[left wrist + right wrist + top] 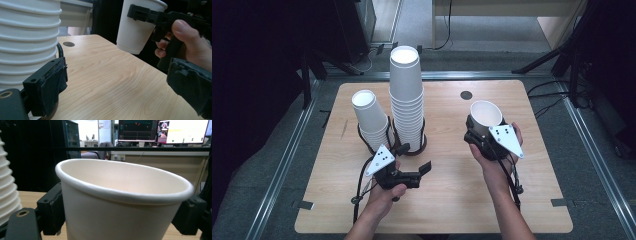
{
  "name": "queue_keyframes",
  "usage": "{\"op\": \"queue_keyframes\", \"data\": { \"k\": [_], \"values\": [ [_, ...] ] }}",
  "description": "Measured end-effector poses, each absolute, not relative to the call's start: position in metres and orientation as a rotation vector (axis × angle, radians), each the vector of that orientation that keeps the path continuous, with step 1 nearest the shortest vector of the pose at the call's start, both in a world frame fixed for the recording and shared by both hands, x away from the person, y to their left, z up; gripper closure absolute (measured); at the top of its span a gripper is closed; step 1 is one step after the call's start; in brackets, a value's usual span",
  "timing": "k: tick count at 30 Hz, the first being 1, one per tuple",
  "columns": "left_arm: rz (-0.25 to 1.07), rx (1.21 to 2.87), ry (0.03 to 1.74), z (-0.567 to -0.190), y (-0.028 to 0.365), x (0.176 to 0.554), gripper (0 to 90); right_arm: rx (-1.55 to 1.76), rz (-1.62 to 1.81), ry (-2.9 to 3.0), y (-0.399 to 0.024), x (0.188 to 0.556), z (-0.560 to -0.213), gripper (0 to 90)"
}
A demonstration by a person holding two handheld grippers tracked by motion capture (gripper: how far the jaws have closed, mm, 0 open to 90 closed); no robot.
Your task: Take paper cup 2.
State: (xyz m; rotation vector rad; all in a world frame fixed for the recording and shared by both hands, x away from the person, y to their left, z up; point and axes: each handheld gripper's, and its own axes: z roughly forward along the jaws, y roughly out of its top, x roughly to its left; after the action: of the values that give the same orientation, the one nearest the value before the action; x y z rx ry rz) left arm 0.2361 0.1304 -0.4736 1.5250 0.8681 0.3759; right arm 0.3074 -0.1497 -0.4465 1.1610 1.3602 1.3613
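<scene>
On the wooden table (452, 200), at far left, a short stack (371, 120) of white paper cups leans in a black ring holder. Just beside it on the right a tall stack (407, 95) stands upright in a second holder (424, 142).

The left hand (384, 197) comes in from the bottom edge, forearm angled up toward the stacks, and holds the left gripper (424, 167) low over the table just in front of the tall stack's base. Its jaws are apart with nothing between them. In the left gripper view one padded jaw sits close beside the tall stack's lower rims; whether it touches them is hard to tell.

Further right, the right hand (494, 160) wraps the right gripper (482, 132) from below, wrist bent upward. Its jaws are clamped on a single cup (485, 116), mouth up and tilted, held clear above the table. In the right gripper view the cup's bottom is cut off by the frame, and the jaws press its sides.
</scene>
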Motion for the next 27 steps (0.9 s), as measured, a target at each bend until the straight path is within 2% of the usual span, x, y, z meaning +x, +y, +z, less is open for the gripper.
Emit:
{"op": "queue_keyframes", "data": {
  "k": [9, 27],
  "values": [
    [0.376, 1.525, 0.890, -0.475, 0.133, 0.238, 3.5, 1.153, 1.250, 1.383, -0.159, 0.337, -0.467, 15.1],
    [0.382, 1.528, 0.911, -0.478, 0.135, 0.241, 3.5, 1.205, 1.250, 1.323, -0.184, 0.385, -0.499, 14.1]
  ]
}}
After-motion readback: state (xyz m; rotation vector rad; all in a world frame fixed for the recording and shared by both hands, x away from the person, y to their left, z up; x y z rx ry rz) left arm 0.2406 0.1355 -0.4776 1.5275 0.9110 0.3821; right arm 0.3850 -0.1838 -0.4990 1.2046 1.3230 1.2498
